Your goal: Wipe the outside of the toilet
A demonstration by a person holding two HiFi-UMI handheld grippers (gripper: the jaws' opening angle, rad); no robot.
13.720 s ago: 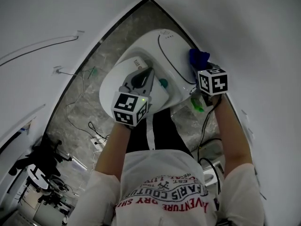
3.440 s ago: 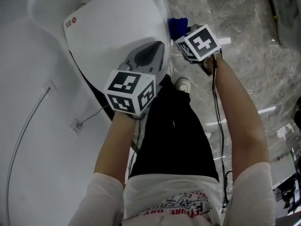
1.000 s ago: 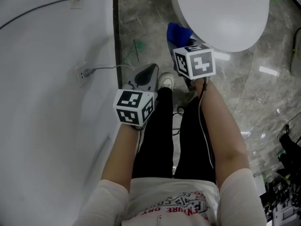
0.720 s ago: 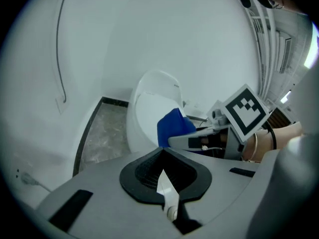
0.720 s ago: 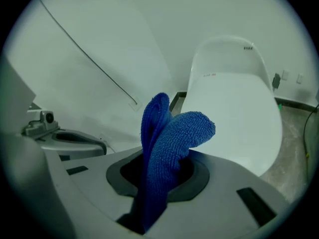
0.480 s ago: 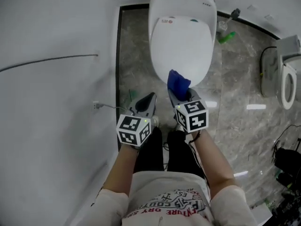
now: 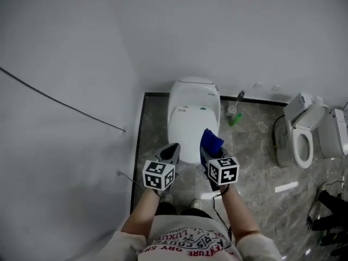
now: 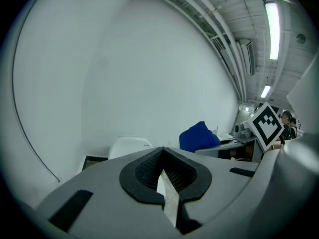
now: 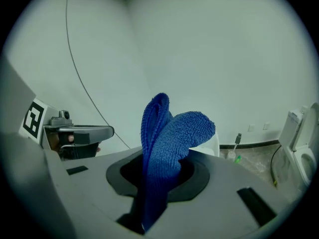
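Note:
The white toilet [image 7: 193,116] stands against the back wall with its lid down, and shows small in the left gripper view [image 8: 130,145]. Both grippers hang in the air in front of it, clear of its surface. My right gripper [image 7: 208,150] is shut on a blue cloth [image 7: 211,141], which sticks up folded between its jaws [image 9: 167,143]. My left gripper [image 7: 172,150] is beside it on the left, jaws shut with nothing in them [image 8: 162,156].
A second toilet [image 7: 300,136] with its lid raised stands to the right. A green bottle [image 7: 234,119] and a brush [image 7: 240,96] sit on the marble floor by the back wall. A white wall with a cable [image 7: 65,107] runs along the left.
The view has pulled back and up from the toilet. Both grippers have come away from the toilet's front and are held level. The cloth stays in the right gripper.

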